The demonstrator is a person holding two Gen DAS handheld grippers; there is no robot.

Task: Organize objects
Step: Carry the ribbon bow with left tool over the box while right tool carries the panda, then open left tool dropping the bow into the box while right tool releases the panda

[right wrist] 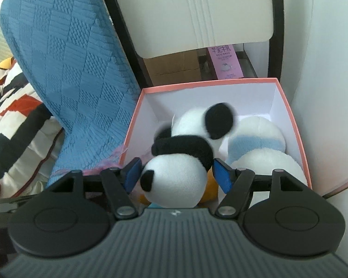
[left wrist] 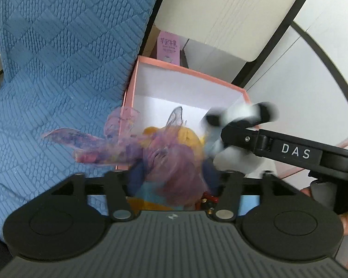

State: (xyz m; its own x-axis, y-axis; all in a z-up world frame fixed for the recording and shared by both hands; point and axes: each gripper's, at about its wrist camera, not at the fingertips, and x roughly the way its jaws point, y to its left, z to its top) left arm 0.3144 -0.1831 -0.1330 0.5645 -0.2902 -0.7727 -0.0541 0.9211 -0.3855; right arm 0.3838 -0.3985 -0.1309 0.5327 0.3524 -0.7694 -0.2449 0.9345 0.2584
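Note:
A pink box with a white inside stands beside a blue quilted cushion. My left gripper is shut on a doll with purple gauzy wings and a yellow head, held over the box's near edge. My right gripper is shut on a black and white panda plush, held over the box. The right gripper's arm and the blurred panda show at right in the left wrist view. A white and light blue plush lies inside the box.
A white chair back with a black frame stands behind the box. A pink carton and a cardboard box sit under it. A striped red, black and white cloth lies at left. A white round wall curves at right.

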